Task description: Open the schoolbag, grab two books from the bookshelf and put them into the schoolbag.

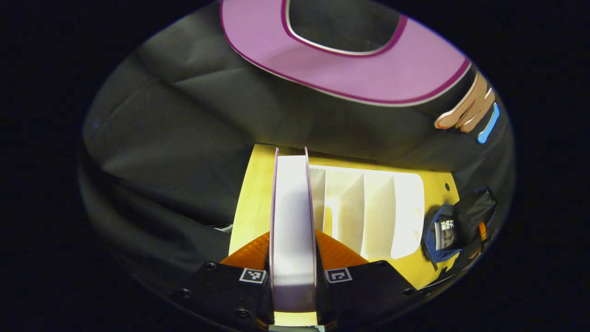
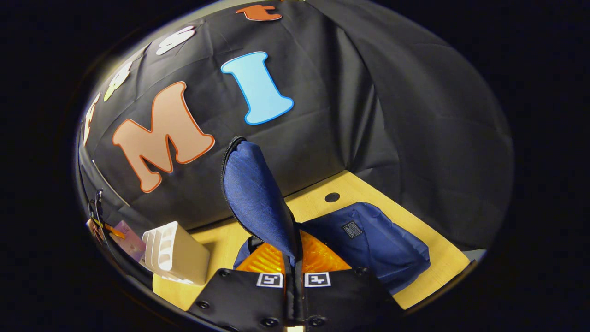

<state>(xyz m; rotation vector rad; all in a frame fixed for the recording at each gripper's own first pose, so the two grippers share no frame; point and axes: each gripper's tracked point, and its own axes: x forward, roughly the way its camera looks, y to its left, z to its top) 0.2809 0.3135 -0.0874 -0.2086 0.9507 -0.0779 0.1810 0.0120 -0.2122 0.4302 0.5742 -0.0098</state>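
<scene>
A pale wooden table stands against the booth's black cloth wall and carries everything else. On it, in the right gripper view, lies the blue schoolbag, slumped flat on the tabletop near the corner of the booth, with a small label patch on its upper side. Its flap, edged by a zip, is lifted upright from the bag and rises between the two fingers of the right gripper, which are closed tight together with the cloth pinched between them. To the far left in that view stands the white bookshelf, well apart from the bag, with a pinkish book just beside it at the edge of the view. In the left gripper view the same shelf sits on the table with its upright dividers showing, and the schoolbag lies beyond its far end. The left gripper grips a book with pink covers and white page edges, both fingers pressed against its sides, holding it upright just beside the shelf's near end.
</scene>
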